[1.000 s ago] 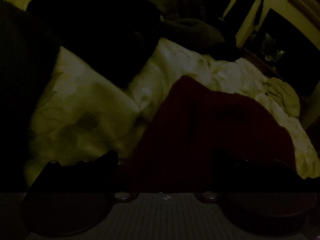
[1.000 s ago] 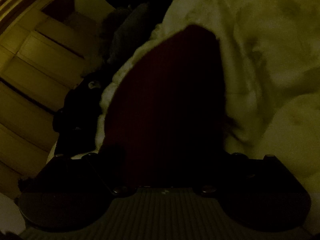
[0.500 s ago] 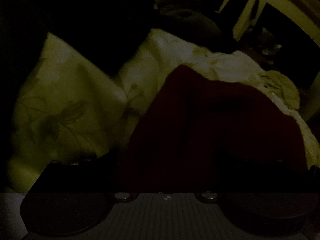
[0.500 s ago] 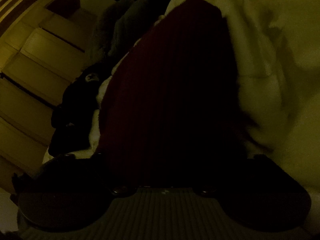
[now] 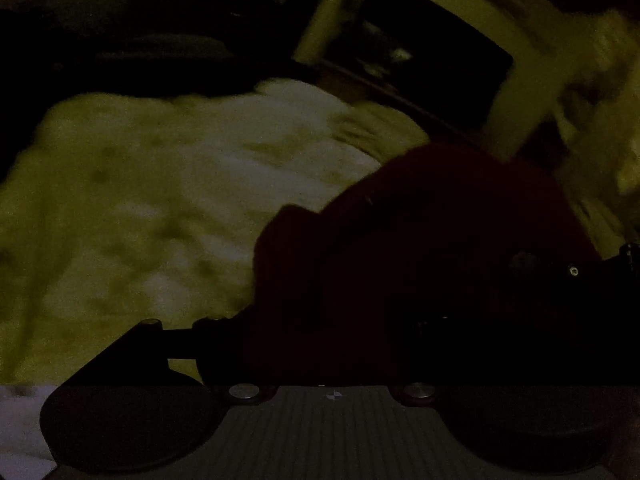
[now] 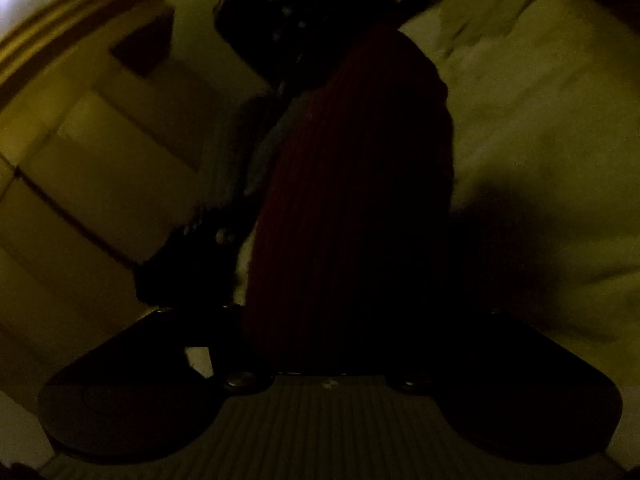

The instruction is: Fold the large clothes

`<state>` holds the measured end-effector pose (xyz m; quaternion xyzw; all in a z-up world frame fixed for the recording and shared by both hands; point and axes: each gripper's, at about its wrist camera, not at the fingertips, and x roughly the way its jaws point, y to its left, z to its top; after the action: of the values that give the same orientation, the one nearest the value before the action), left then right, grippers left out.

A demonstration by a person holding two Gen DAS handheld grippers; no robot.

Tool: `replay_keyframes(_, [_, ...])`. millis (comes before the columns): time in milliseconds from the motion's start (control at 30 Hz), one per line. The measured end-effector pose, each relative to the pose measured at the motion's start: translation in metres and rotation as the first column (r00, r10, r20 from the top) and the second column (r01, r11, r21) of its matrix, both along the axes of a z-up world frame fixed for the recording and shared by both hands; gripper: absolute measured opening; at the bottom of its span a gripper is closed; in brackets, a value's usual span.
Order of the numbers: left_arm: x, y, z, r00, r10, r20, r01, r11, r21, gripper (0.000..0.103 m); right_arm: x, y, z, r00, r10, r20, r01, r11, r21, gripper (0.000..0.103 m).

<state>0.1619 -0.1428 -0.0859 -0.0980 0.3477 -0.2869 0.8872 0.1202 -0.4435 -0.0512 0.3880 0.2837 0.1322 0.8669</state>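
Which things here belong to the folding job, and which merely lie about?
Job: dark red ribbed garment, left gripper, right gripper.
Lying about: pale floral bedding, dark clothes pile, wooden drawers.

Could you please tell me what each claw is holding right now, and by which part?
Both claws appear to grip the dark red garment by a near edge, the left claw and right claw alike; which hem is too dark to tell.

Dark red ribbed knit garment [image 5: 420,248] lifted higher off pale floral bedspread [image 5: 140,208], bunched rightward in left view. Right view tilted up: garment [image 6: 360,184] hangs taller, more wooden wardrobe [image 6: 80,168] visible. Other tongs [image 5: 568,272] entered left view.
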Motion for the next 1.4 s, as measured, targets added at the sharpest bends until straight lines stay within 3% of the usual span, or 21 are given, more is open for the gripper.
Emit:
replay_keyframes(167, [-0.025,-0.074,-0.024,0.994,-0.105,-0.014,0.106,0.981,0.163,0.103,-0.042,-0.075,-0.029,0.985,-0.142,-0.101,0.143,0.99,0.003,0.064])
replay_keyframes(233, [-0.034,-0.08,-0.035,0.996,-0.091,0.021,0.085,0.977,0.195,0.103,-0.056,-0.096,-0.062,0.975,-0.165,-0.151,0.18,0.979,0.091,0.064])
replay_keyframes(333, [-0.032,-0.068,-0.051,0.999,-0.02,-0.028,0.024,0.987,0.157,0.103,-0.061,-0.105,-0.09,0.969,-0.179,-0.173,0.209,0.962,0.176,0.066])
replay_keyframes(467, [-0.022,-0.053,-0.061,0.99,0.019,-0.137,-0.008,0.996,0.084,0.103,-0.053,-0.101,-0.086,0.97,-0.162,-0.179,0.186,0.974,0.128,0.07])
replay_keyframes(700, [-0.027,-0.057,-0.059,0.994,0.019,-0.107,-0.009,0.996,0.092,0.103,-0.062,-0.108,-0.099,0.958,-0.181,-0.223,0.219,0.963,0.158,0.079])
replay_keyframes(967, [-0.042,-0.052,-0.038,0.999,0.021,-0.031,-0.014,0.981,0.193,0.103,-0.074,-0.091,-0.072,0.947,-0.252,-0.198,0.25,0.968,-0.034,0.089])
replay_keyframes(1133, [-0.059,-0.052,-0.025,0.999,0.015,0.039,-0.025,0.961,0.277,0.103,-0.097,-0.066,-0.042,0.934,-0.345,-0.09,0.32,0.923,-0.214,0.095])
replay_keyframes(1267, [-0.074,-0.052,-0.012,0.995,-0.025,0.092,-0.009,0.935,0.355,0.103,-0.116,-0.04,-0.021,0.931,-0.361,0.054,0.359,0.881,-0.309,0.099])
replay_keyframes(1400, [-0.082,-0.055,-0.008,0.996,-0.044,0.077,0.003,0.883,0.469,0.103,-0.129,-0.011,-0.011,0.943,-0.315,0.107,0.332,0.867,-0.373,0.102])
